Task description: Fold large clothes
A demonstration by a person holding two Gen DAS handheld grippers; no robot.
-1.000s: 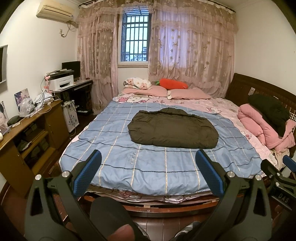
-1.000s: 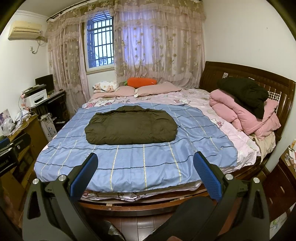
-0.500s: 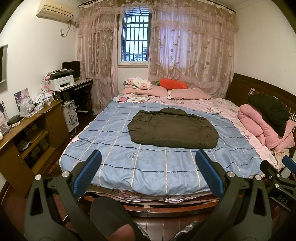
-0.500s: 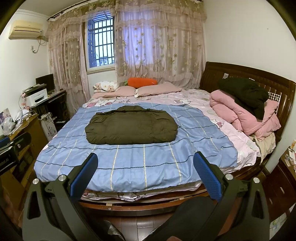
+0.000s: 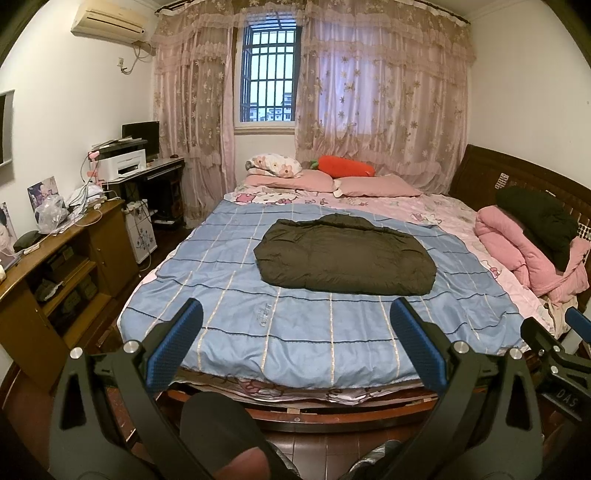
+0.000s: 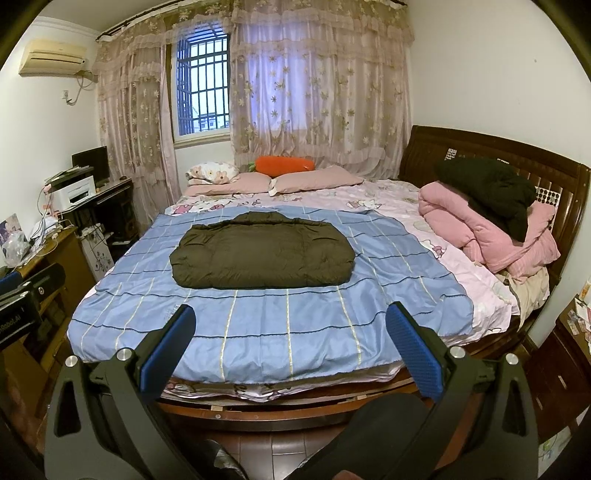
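Nothing has shifted since the earlier frames: your left gripper (image 5: 295, 343) and right gripper (image 6: 290, 345) hang at the same spot off the foot of the bed (image 5: 332, 413), fingers spread wide apart and gripping nothing.

Take the bed as your landmark. Your folded dark olive jacket (image 5: 345, 254) lies in the middle of it, on the blue checked quilt (image 5: 295, 332) that covers the near part of the mattress. Beyond the quilt you can see a pink cartoon-print sheet (image 6: 332, 195), then two pink pillows (image 6: 317, 179), a floral pillow (image 6: 212, 171) and an orange carrot-shaped cushion (image 6: 284, 164) at the far edge. On the bed's right side, against the dark wooden headboard (image 6: 517, 166), a pink duvet (image 6: 491, 236) is bundled up with a black garment (image 6: 491, 192) on top.

Left of the bed stands a brown wooden worktop (image 5: 62, 236) cluttered with cables, a plastic bag and photos; past it a desk holds a white printer (image 5: 123, 166) and a monitor (image 5: 142, 134). Behind the bed, lace curtains (image 5: 380, 110) frame a barred window (image 5: 267, 74), and an air conditioner (image 5: 109, 18) sits high on the left wall.
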